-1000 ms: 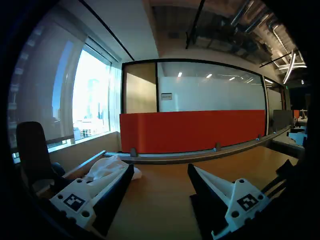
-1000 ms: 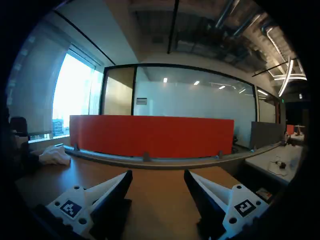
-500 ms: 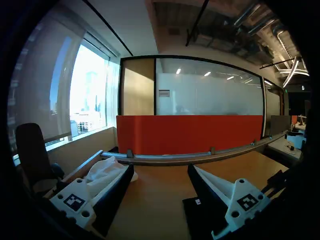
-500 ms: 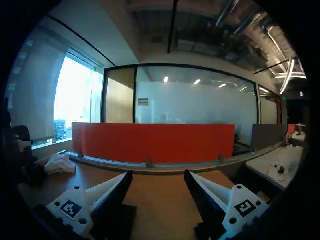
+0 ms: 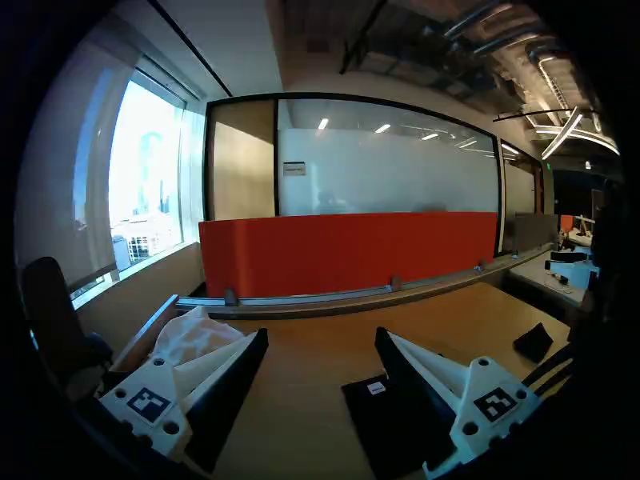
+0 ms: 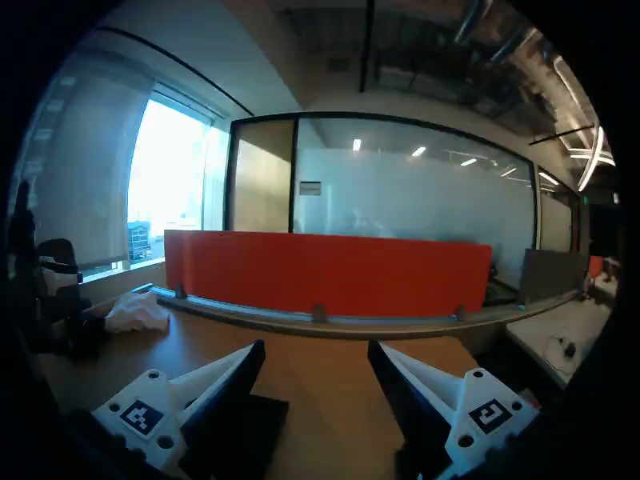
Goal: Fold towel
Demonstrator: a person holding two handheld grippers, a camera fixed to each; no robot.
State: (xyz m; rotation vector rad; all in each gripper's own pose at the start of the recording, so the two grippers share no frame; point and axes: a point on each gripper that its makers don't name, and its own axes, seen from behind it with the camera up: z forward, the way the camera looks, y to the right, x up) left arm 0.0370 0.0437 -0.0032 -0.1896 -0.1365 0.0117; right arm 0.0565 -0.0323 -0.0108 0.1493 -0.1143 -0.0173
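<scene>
Here the left gripper [image 5: 320, 332] and right gripper [image 6: 314, 346] hover over the wooden counter [image 5: 448, 312], both sets of jaws wide and empty. The dark towel [image 5: 384, 412] lies flat on the counter just beneath them. A crumpled white cloth [image 5: 192, 336] sits near the counter's window-side edge.

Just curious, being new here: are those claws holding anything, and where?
Nothing. The left gripper and right gripper are both open and empty; the white towel lies farther off.

Blown-out daylight glares through the window [image 5: 146, 192]; the interior is dim, edges curve with fisheye distortion
</scene>
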